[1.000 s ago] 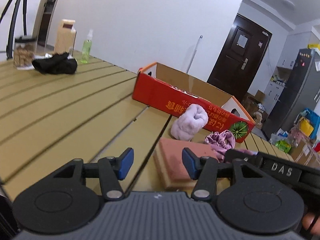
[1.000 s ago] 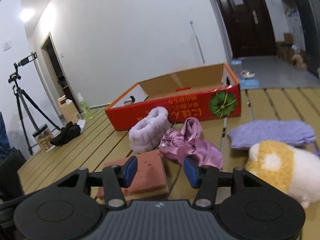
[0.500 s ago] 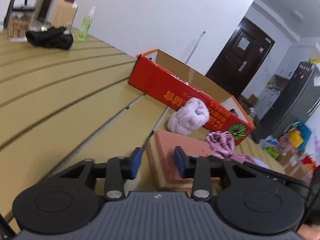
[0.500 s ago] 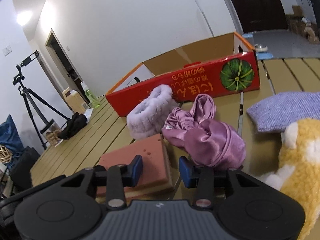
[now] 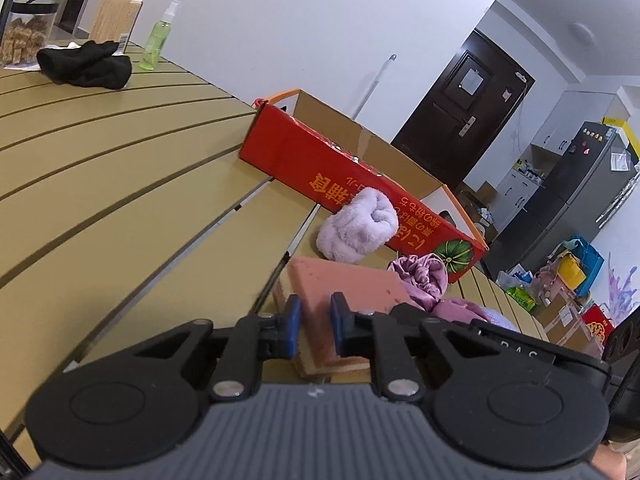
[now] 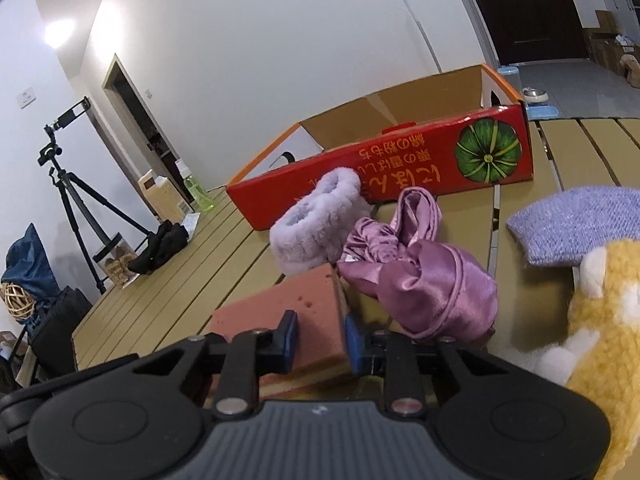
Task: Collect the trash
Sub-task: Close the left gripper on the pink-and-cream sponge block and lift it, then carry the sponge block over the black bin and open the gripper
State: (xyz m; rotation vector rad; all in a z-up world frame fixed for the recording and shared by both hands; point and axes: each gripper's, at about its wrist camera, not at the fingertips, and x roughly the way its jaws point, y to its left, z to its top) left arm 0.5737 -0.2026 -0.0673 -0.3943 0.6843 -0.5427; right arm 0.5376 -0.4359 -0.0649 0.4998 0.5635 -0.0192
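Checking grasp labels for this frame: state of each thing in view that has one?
Left gripper: jaws just closed, pinching the pink sponge block.
Right gripper: jaws just closed, pinching the same block from its other side.
Pink sponge block: flat on the slatted table, gripped by both.
Red cardboard box: open-topped, no contents visible.
Green spray bottle: upright, capped.
Clear snack jar: upright, lid on.

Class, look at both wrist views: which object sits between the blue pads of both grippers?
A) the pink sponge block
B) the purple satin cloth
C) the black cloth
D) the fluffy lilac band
A: the pink sponge block lies between the pads of the left gripper and the right gripper.
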